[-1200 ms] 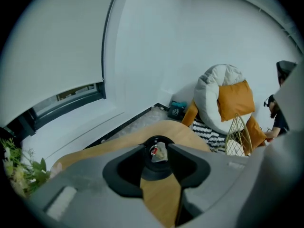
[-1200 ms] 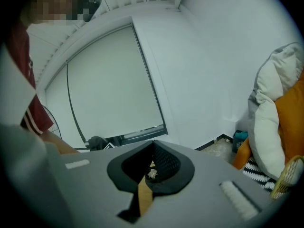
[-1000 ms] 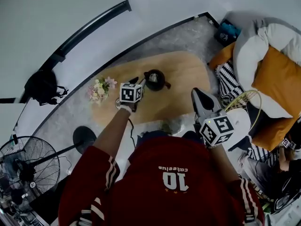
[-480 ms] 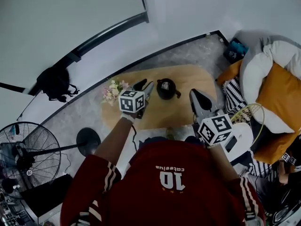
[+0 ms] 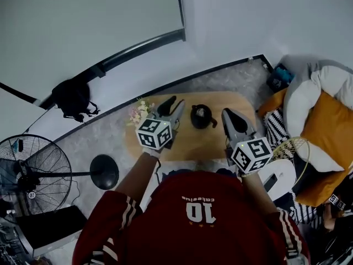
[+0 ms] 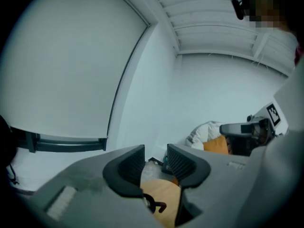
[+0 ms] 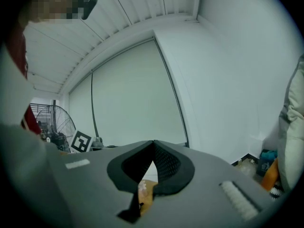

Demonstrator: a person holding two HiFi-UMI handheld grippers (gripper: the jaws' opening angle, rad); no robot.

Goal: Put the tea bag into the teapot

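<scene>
Grippers are being held above a wooden table (image 5: 220,101) in the head view, one on each side of the dark teapot (image 5: 202,116). The left gripper (image 5: 172,105) is being kept at the pot's 9 o'clock and the right gripper (image 5: 227,115) at its 3 o'clock. In the left gripper view the jaws are being held spread with nothing between them, and the tabletop and the pot's handle (image 6: 153,204) are being glimpsed through the gap. In the right gripper view the jaws are being pressed together at the tips, with nothing being pinched that can be made out. No tea bag is being shown in any view, and whether it is lying inside the pot cannot be told.

Risk is being judged mainly on the left. If that gripper is lowered carelessly, the flowers (image 5: 139,112) at the table's 9 o'clock end could be brushed, or the pot nudged off its spot.
</scene>
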